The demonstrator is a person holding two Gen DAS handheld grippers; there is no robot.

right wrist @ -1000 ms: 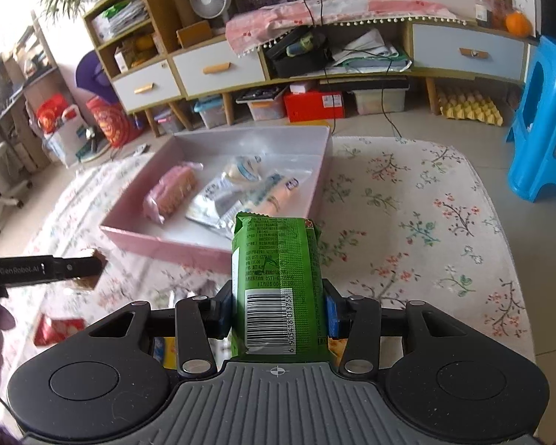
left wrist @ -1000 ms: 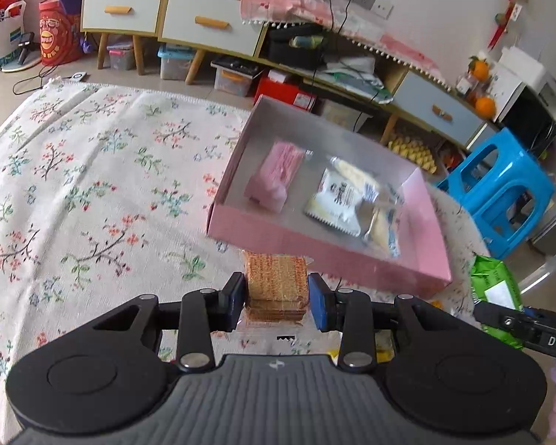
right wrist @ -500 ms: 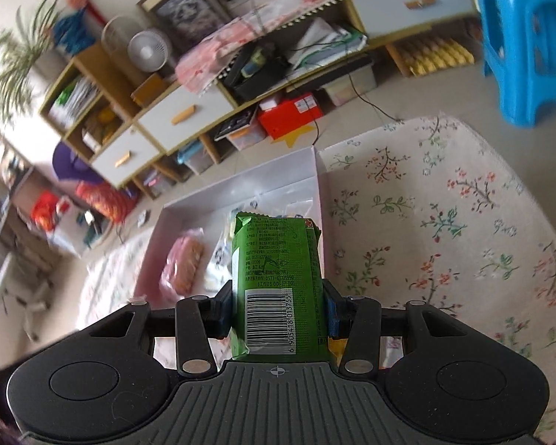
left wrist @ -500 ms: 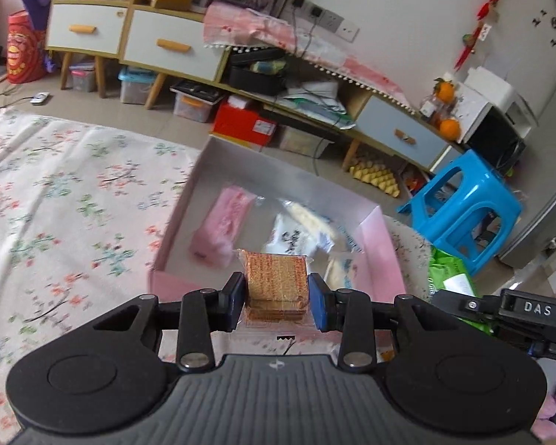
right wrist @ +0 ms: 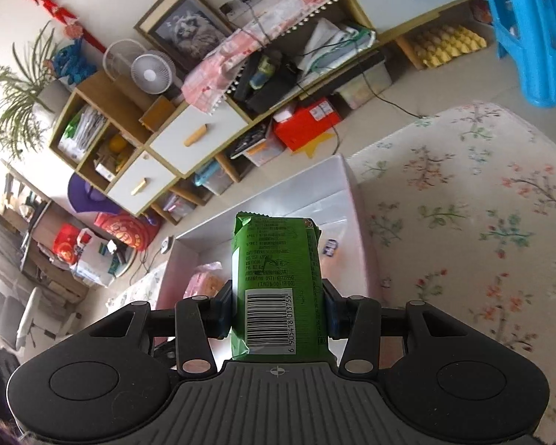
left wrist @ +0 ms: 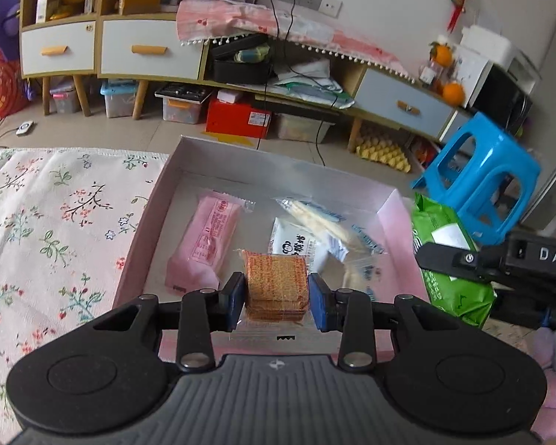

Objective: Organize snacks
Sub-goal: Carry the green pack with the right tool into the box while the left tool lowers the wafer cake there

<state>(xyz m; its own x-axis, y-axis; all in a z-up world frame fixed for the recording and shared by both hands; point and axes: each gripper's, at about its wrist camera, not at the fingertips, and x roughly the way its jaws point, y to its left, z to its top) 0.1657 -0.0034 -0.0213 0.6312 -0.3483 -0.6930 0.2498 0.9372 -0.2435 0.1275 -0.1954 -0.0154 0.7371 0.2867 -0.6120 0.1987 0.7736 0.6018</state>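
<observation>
- Wafers [left wrist: 276, 283] sit pinched in your left tool [left wrist: 277, 298], hanging over the near end of the pink box [left wrist: 139, 230]. Let go from here and, I judge, the clear wrapper may drop edge-first and end up propped against the near wall instead of lying flat.
- Green pack [right wrist: 278, 282] is pinched upright in your right tool [right wrist: 277, 306], its top over the box's right side. It is tall and held low, so a quick tilt could swing the top into the right wall [right wrist: 356, 215].
- Both tools are close together at the box: in the left view your right tool [left wrist: 441, 257] and the green pack [left wrist: 448, 259] sit just beside the right wall. Lowering both at once risks them knocking or nudging the box across the floral bench [left wrist: 55, 222].
- Farther in, the pink pack [left wrist: 204, 244] and the white packets [left wrist: 307, 237] already cover much of the floor. Drop onto them and things may stack untidily or slide.
- Free floor looks to lie at the far end; aim there.
</observation>
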